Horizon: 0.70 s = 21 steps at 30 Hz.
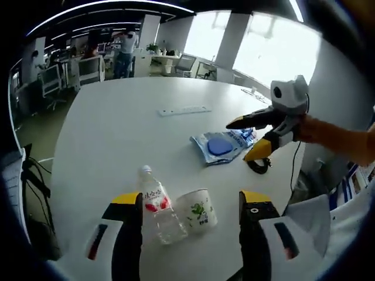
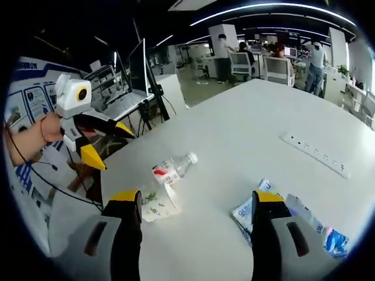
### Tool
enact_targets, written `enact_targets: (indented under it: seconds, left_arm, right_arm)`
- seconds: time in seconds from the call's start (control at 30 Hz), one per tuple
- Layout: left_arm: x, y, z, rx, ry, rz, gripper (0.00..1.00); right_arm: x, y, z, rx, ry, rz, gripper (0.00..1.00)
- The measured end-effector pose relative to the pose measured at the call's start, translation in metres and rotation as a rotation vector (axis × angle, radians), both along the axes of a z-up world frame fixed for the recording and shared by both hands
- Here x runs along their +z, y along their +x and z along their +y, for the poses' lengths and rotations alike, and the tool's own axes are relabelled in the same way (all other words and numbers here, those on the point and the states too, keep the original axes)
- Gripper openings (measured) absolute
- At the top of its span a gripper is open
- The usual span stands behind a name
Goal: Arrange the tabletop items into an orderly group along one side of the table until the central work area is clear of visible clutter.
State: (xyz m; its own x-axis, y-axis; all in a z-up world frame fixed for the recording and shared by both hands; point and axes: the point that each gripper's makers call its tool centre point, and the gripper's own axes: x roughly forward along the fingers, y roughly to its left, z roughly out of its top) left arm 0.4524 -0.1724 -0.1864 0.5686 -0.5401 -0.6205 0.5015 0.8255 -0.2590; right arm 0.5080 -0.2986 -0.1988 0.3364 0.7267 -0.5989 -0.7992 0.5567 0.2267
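1. One bottle (image 1: 157,206) lying on its side on the white table (image 1: 117,134), touching one paper cup (image 1: 198,212), also tipped over; both between the left gripper's (image 1: 190,213) spread, empty jaws.
2. One blue-and-clear bag (image 1: 221,145) further in, near the table's middle.
3. One power strip (image 1: 184,110) beyond the bag, well apart.
4. Right gripper (image 2: 196,213) jaws wide, holding nothing, over the bag's edge.
5. Seen from the left gripper view: right gripper held in a hand (image 1: 316,130), jaws parted just above the bag.
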Motion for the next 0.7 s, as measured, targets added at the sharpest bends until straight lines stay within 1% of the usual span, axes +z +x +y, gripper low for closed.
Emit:
enact_targets:
  seconds: [0.2,0.27,0.37,0.43,0.47,0.57,0.7]
  left_arm:
    - [-0.002,-0.002,0.015,0.026,-0.014,-0.002,0.68]
    - [-0.002,-0.002,0.019,0.038,-0.029,0.000,0.68]
    - [-0.005,-0.004,0.023,0.045,-0.026,0.000,0.68]
    - [-0.009,-0.005,0.027,0.048,-0.024,0.005,0.68]
    - [-0.010,-0.005,0.028,0.054,-0.036,0.008,0.68]
    - [-0.013,-0.006,0.031,0.058,-0.038,0.008,0.68]
    - [-0.016,-0.007,0.035,0.071,-0.051,0.008,0.68]
  right_arm:
    - [-0.006,0.002,0.022,0.015,0.018,0.031,0.75]
    - [-0.008,0.003,0.029,0.017,0.027,0.045,0.75]
    - [-0.012,0.004,0.038,0.019,0.040,0.066,0.74]
    - [-0.014,0.006,0.043,0.015,0.052,0.084,0.74]
    - [-0.017,0.007,0.046,0.009,0.062,0.101,0.74]
    - [-0.024,0.016,0.051,-0.006,0.086,0.139,0.73]
    - [-0.031,0.019,0.062,-0.014,0.100,0.173,0.72]
